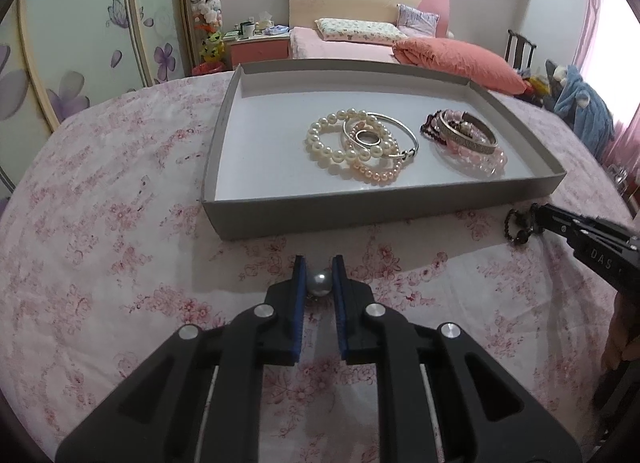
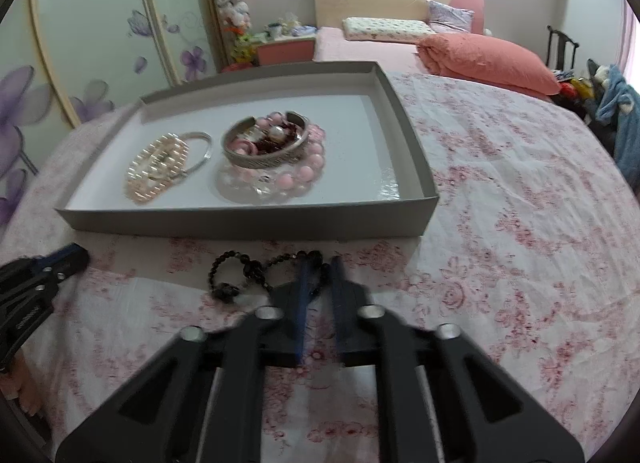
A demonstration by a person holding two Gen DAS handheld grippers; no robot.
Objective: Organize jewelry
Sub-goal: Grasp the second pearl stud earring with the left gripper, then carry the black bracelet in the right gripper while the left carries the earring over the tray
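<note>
Gripping a grey pearl [image 1: 319, 282] at lower centre, the left gripper [image 1: 319, 277] clamps it above the floral cloth [image 1: 100, 263]. The right gripper [image 2: 320, 275] pinches a black bead bracelet [image 2: 248, 273] just below the grey tray [image 2: 248, 223], which holds more bracelets.

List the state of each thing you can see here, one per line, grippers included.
Left gripper: shut on a grey pearl bead.
Right gripper: shut on a black beaded bracelet lying on the floral cloth.
Grey cardboard tray: open, no lid.
White pearl bracelets: piled in the tray.
Pink bead bracelets: piled in the tray.
</note>
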